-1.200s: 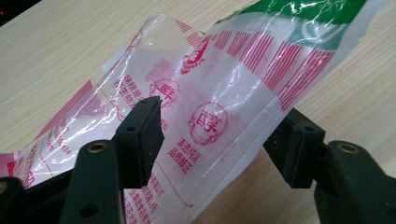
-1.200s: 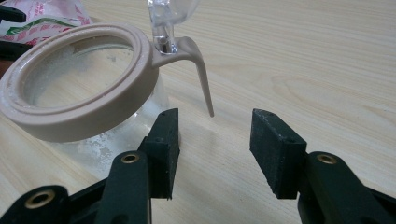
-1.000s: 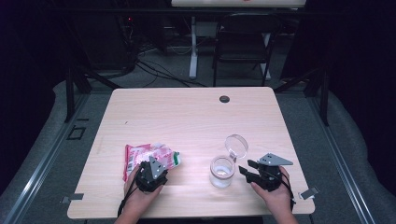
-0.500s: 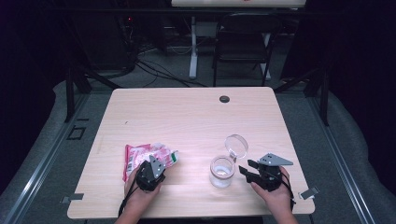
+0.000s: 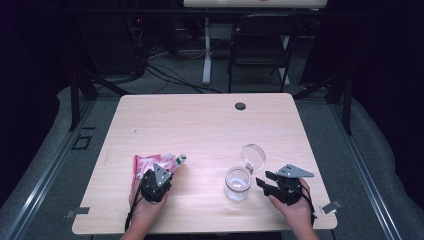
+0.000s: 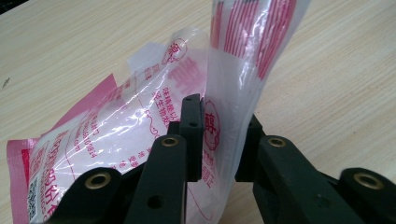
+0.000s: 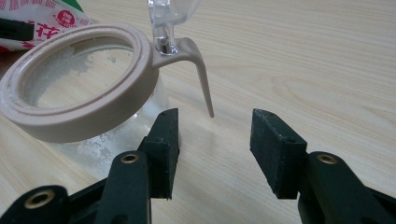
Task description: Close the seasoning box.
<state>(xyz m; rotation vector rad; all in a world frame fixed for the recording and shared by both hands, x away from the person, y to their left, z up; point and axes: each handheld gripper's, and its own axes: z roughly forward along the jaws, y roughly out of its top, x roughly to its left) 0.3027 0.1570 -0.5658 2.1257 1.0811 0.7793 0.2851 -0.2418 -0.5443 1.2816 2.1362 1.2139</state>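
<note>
Your left hand-held gripper [image 6: 219, 140] has just been closing on the pink-and-white bag [image 6: 140, 130], whose long axis runs left to right across the counter [image 5: 200, 125]; a fold of it stands between the jaws, pinched. Your right hand-held gripper [image 7: 212, 140] gapes wide beside the jar [image 7: 79, 88] (white grains inside, lid flipped up).

The left tongs [image 5: 159, 176] sit at the near left of the bench [image 5: 210, 125], gripped from behind by the left hand [image 5: 145, 210], whose forearm comes in from the near edge. Their jaws have just been closing and now pinch a fold of thin plastic film between the pads. The right tongs [image 5: 264, 181] rest at the near right in the right hand [image 5: 295, 207], pointing left, jaws parted with nothing between them.
</note>
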